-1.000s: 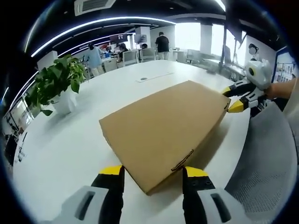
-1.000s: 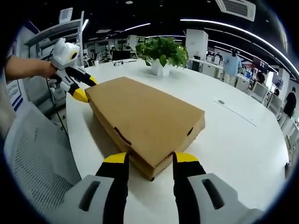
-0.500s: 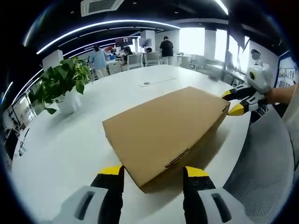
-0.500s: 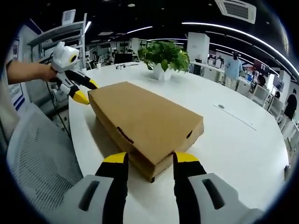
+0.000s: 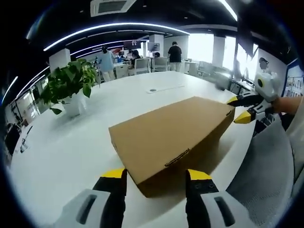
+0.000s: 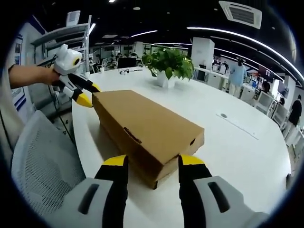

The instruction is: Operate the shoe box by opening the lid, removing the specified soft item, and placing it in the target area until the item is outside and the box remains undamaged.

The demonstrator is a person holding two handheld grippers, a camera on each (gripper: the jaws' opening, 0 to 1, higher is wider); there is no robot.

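A closed brown cardboard shoe box [image 5: 173, 133] [image 6: 145, 130] lies flat on the white round table [image 5: 71, 147] [image 6: 237, 147]. My left gripper [image 5: 155, 175] is open, its yellow-tipped jaws straddling the box's near corner. At the opposite end, my right gripper [image 6: 148, 161] also stands open around the box's corner. From the right gripper view, the left gripper [image 6: 85, 93] shows at the box's far end, jaws apart. The right gripper [image 5: 240, 108] appears in the left gripper view at the box's far right corner, held by a hand.
A potted green plant [image 5: 69, 88] [image 6: 168, 64] stands on the table beyond the box. A grey mesh chair [image 5: 266, 175] [image 6: 40, 166] sits at the table's edge beside the box. People and desks fill the office background.
Both cameras have dropped lower, so the box's side walls show more. The box itself has stayed flat and closed, and both grippers remain open at its corners.
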